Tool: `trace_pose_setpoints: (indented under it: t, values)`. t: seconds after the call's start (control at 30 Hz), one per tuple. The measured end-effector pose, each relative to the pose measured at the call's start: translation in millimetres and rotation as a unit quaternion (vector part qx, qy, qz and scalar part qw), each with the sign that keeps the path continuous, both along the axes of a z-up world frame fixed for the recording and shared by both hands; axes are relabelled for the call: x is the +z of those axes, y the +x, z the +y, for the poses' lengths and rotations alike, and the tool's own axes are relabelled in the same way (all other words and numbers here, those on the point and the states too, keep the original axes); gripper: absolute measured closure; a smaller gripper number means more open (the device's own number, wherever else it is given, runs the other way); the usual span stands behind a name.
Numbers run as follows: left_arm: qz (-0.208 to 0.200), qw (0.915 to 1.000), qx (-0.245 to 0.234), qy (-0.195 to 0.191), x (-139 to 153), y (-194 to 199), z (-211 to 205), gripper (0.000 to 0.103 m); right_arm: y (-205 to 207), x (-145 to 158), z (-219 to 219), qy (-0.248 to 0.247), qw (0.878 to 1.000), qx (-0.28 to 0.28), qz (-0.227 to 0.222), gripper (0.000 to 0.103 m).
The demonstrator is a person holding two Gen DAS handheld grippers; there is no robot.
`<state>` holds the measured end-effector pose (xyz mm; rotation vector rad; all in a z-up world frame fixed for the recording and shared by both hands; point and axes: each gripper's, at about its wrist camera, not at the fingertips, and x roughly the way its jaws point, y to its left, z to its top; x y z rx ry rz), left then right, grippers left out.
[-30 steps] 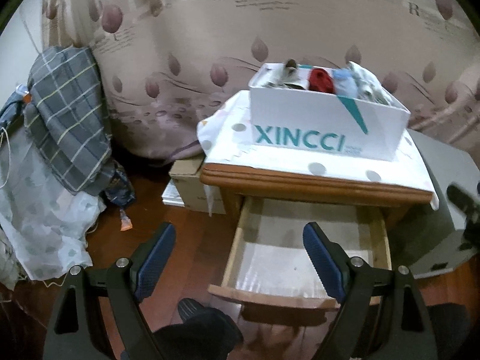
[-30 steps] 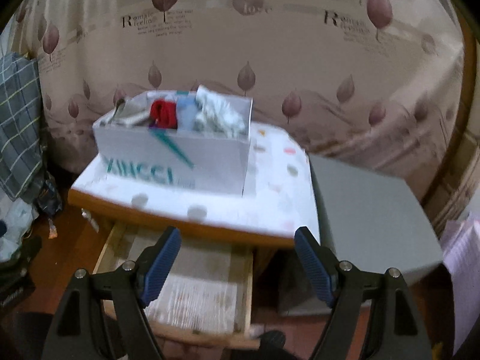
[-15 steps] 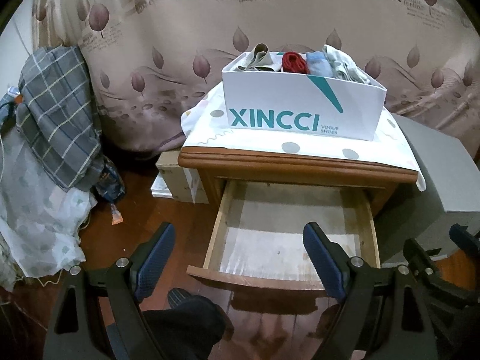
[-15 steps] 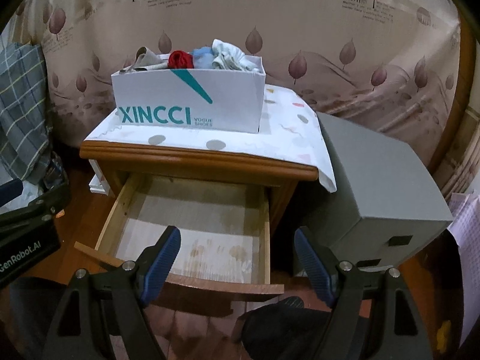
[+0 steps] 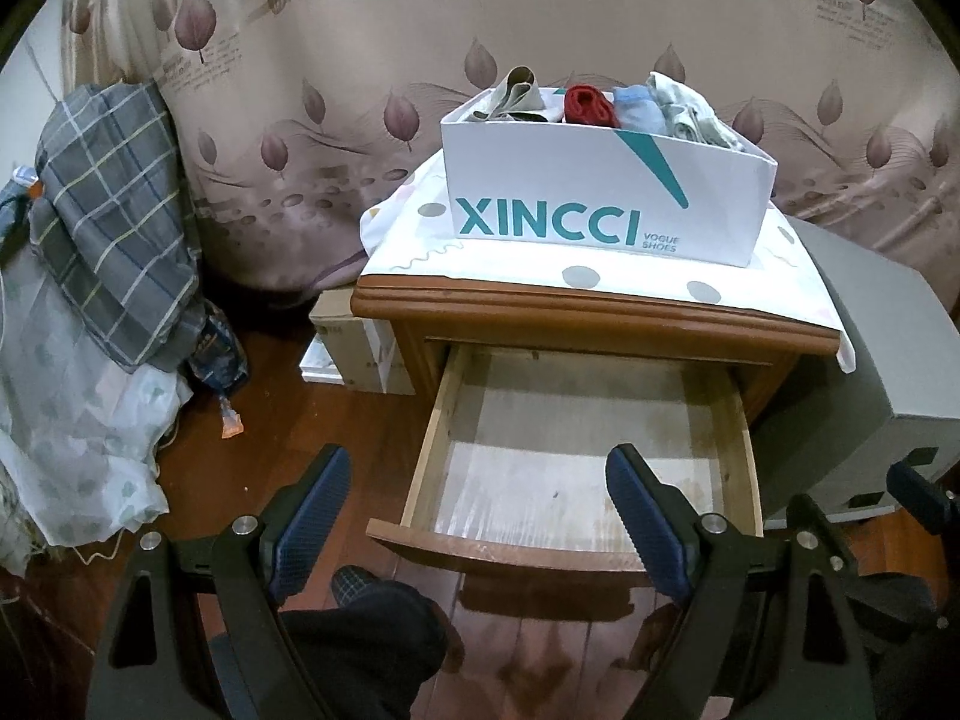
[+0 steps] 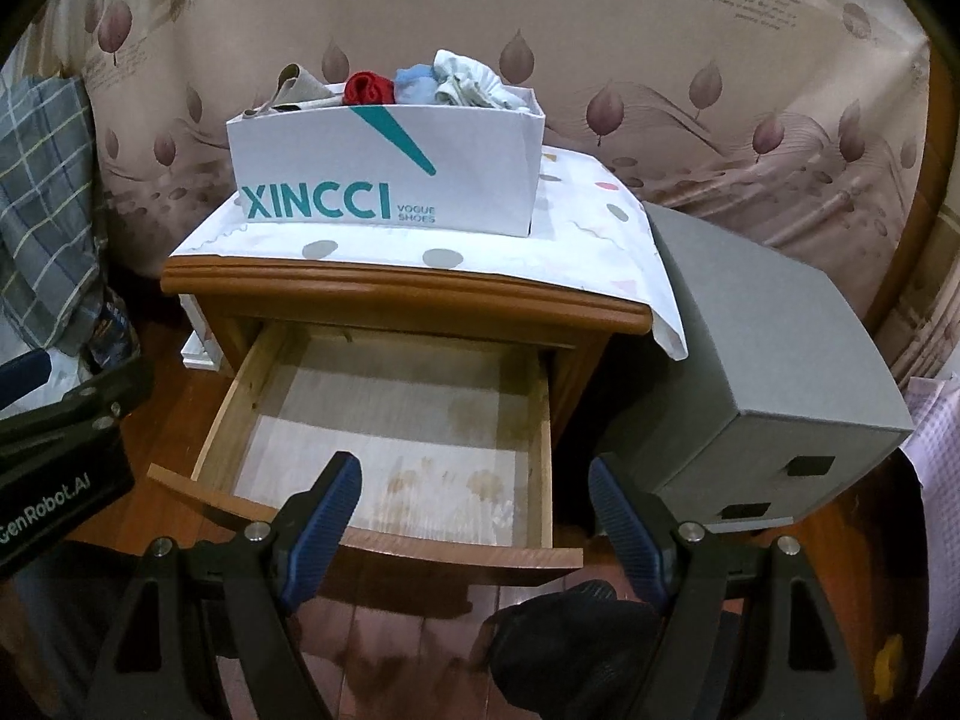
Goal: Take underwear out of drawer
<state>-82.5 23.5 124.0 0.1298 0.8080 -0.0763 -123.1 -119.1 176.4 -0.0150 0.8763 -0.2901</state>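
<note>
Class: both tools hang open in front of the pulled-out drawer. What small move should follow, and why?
Probably none into the drawer: its floor shows bare in both views, and rolled garments sit in the white shoe box on the nightstand. I'd ease the left tool and right tool back, both open and holding nothing.

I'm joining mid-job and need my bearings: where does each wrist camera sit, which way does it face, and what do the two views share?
Left wrist: sits behind the open left gripper, looking down and forward at the open drawer; the person's dark-socked foot and the right gripper's edge show.
Right wrist: sits behind the open right gripper, facing the same drawer from further right; a foot and the left gripper's body show.
Shared: drawer, white XINCCI box of folded clothes, grey box, leaf curtain.
</note>
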Motion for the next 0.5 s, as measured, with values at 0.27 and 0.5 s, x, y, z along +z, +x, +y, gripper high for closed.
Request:
trace_pose_setpoints:
  t: [0.27, 0.5]
  values:
    - [0.005, 1.0000, 0.005, 0.000, -4.4, 1.7, 1.5, 0.018, 2.3, -7.0, 4.3, 0.000, 1.000, 0.007, 0.011, 0.023]
    - [0.009, 0.9999, 0.005, 0.001, -6.2, 2.6, 2.8, 0.018, 4.2, -10.5, 6.5, 0.000, 1.000, 0.011, 0.017, 0.023]
